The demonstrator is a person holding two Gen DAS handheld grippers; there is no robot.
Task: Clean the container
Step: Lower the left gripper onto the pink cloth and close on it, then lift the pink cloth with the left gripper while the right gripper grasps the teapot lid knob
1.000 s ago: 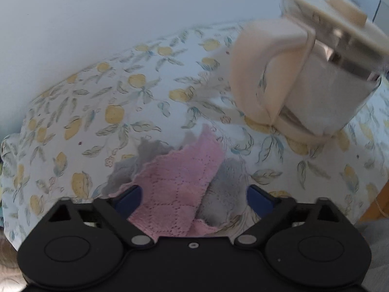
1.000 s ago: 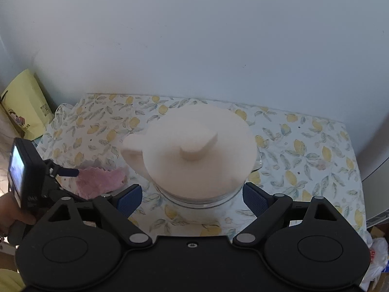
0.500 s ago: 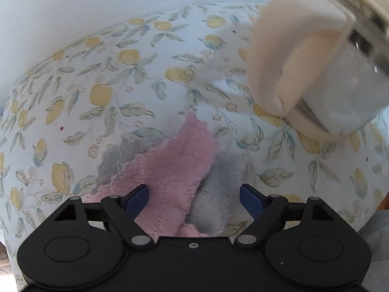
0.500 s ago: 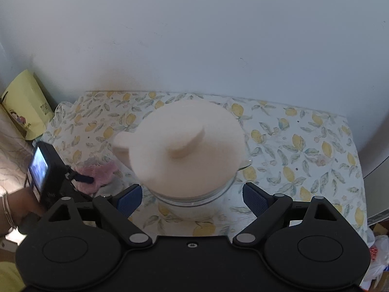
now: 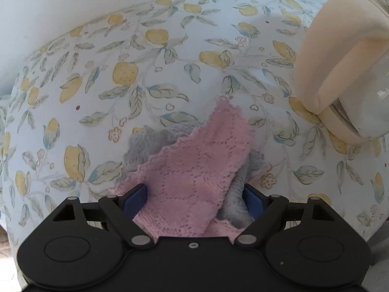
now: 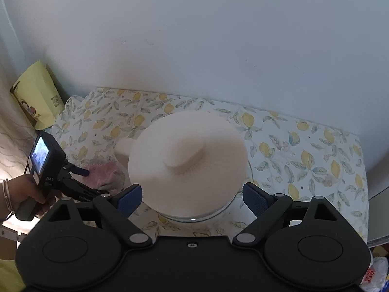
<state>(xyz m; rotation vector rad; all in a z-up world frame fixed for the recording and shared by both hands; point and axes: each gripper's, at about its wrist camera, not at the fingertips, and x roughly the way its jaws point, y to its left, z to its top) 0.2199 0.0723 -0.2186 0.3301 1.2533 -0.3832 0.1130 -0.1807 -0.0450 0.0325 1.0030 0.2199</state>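
Left gripper point(image 5: 194, 196) spread, fingers flanking pink-and-grey cloth point(image 5: 194, 168) on lemon-print tablecloth point(image 5: 102, 77); not pinching. Right gripper point(image 6: 192, 198) spread above glass jug point(image 6: 187, 163), lid on.

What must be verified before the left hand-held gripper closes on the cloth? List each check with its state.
1. Pink and grey knitted cloth lies between the left hand-held gripper fingers: ok.
2. Left jaws open wide enough: ok.
3. Cloth free of the glass jug with the cream handle: ok, they lie apart.
4. Round cream lid seated on the jug: ok.
5. Right hand-held gripper open above the lid: ok.
6. Dirt inside the jug: cannot tell.
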